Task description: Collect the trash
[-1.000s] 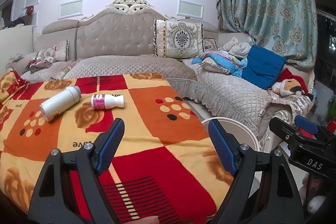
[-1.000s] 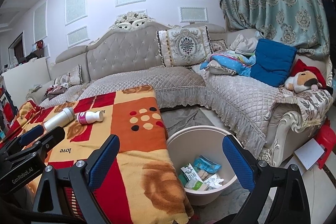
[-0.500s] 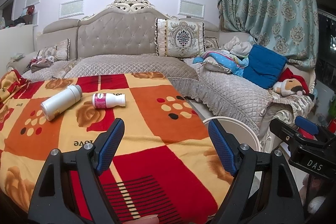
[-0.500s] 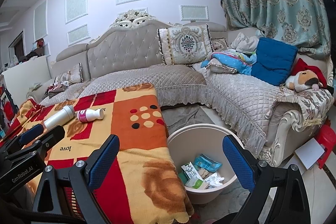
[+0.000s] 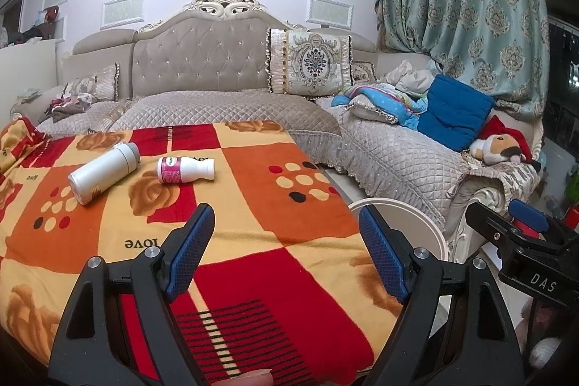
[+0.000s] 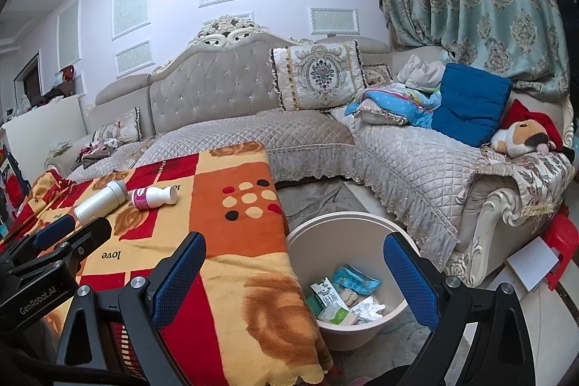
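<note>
A small white bottle with a pink label (image 5: pixel 184 170) lies on its side on the blanket-covered table (image 5: pixel 253 241); it also shows in the right wrist view (image 6: pixel 153 197). A larger white bottle with a grey cap (image 5: pixel 103 173) lies left of it, also in the right wrist view (image 6: pixel 101 202). A beige bin (image 6: pixel 325 234) with wrappers (image 6: pixel 343 295) inside stands on the floor right of the table. My left gripper (image 5: pixel 286 245) is open and empty above the table. My right gripper (image 6: pixel 293 274) is open and empty above the bin's left rim.
A grey quilted corner sofa (image 5: pixel 224 111) runs behind and to the right, with cushions, a blue pillow (image 5: pixel 452 111) and a plush toy (image 5: pixel 503 147). A red stool (image 6: pixel 562 241) stands at the far right. The blanket hangs over the table edge beside the bin.
Both views have shifted very slightly; the bottles sit marginally lower in the left wrist view. Both grippers stay open and empty.
</note>
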Demonstrator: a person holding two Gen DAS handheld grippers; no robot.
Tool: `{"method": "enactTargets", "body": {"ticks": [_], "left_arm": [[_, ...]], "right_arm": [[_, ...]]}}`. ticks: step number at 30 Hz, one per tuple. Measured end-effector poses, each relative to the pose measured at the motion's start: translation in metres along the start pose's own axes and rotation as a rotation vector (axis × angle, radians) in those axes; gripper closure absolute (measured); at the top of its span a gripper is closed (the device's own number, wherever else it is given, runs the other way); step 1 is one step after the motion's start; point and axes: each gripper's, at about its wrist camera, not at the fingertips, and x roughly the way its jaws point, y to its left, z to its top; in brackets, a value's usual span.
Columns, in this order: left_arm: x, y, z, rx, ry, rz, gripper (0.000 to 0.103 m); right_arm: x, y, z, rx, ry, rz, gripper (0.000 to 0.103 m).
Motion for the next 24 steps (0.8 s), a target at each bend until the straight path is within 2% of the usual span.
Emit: {"method": "enactTargets", "body": {"ticks": [24], "left_arm": [[-0.0029, -0.0014, -0.0002, 0.004, -0.016, 0.015, 0.021]], "right_arm": [[-0.0011, 0.0002, 0.0008, -0.007, -0.004, -0.001, 0.005]]}}
